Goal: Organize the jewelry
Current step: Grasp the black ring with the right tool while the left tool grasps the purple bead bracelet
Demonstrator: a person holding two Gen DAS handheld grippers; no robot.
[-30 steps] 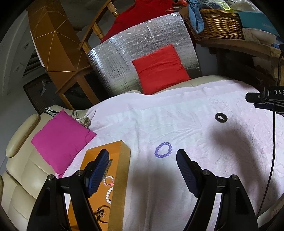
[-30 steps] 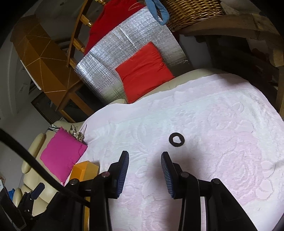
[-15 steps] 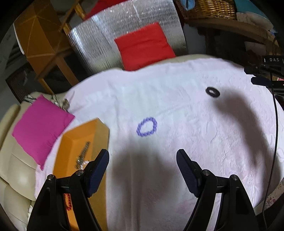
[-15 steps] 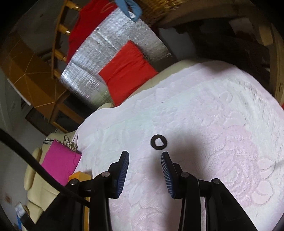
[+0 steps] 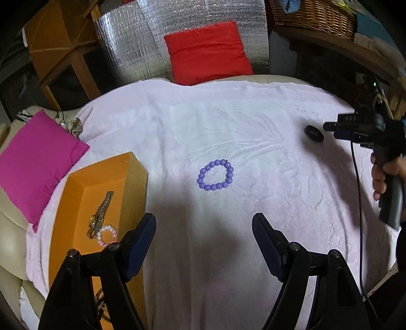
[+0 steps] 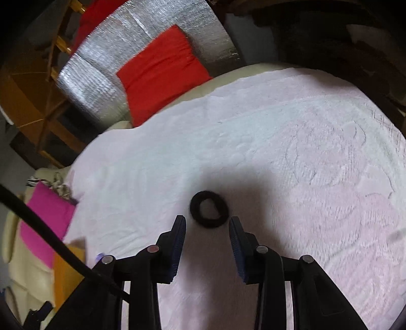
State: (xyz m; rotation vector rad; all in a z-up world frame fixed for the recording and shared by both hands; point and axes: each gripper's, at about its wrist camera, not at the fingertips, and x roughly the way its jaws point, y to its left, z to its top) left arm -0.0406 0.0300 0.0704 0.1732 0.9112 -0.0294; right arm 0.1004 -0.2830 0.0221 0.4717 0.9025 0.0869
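Note:
A purple bead bracelet (image 5: 217, 187) lies on the pale pink blanket (image 5: 228, 114). My left gripper (image 5: 203, 220) hovers just short of it, jaws wide open and empty. At the left, an open orange box (image 5: 132, 172) holds a metal chain (image 5: 101, 210) and a pearly bracelet (image 5: 106, 236). A black ring-shaped band (image 6: 195, 208) lies flat on the blanket right at the fingertips of my right gripper (image 6: 206, 220). Its jaws are closing, but the pads do not touch the band. The left wrist view shows that band (image 5: 310, 130) and the right gripper (image 5: 332, 129) at far right.
A pink cushion (image 5: 33, 162) lies left of the box and a red cushion (image 5: 208, 53) leans on a silver foil panel (image 5: 132, 45) at the back. A wicker basket (image 5: 312, 12) sits behind on the right. A hand (image 5: 380, 175) and a cable (image 5: 357, 203) are at the right edge.
Both grippers have tilted down and come closer to the blanket. The purple bracelet now lies nearer the left fingers, and the black band has come up to the right fingertips. The right jaws narrowed slightly.

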